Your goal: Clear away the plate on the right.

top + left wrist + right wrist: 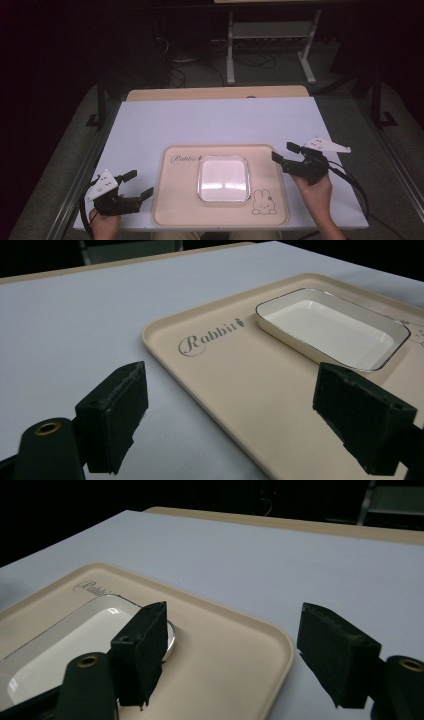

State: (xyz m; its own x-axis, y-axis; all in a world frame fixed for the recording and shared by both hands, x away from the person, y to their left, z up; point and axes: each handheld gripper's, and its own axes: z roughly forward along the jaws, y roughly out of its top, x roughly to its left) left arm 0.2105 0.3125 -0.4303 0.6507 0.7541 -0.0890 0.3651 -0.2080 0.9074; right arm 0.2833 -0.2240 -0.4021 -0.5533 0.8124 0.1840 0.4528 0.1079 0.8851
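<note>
From the high view, a beige tray (170, 200) lies at the near middle of the white worktop (210, 120), printed with cursive writing at its far left corner and a rabbit drawing (263, 202) at its near right. A white square dish (223, 178) with rounded corners sits at the tray's centre. The left claw (138, 186) rests open just left of the tray, empty. The right claw (282, 151) hovers open at the tray's far right corner, also empty.

In the left gripper view, the writing (210, 337) reads "Rabbit" beside a small carrot mark. The dish (332, 327), shallow with a thin dark rim, lies well ahead, between the spread jaws.

In the right gripper view, the jaws stand wide apart over the tray's (225, 645) corner; the dish (75, 645) lies partly behind the left jaw.
</note>
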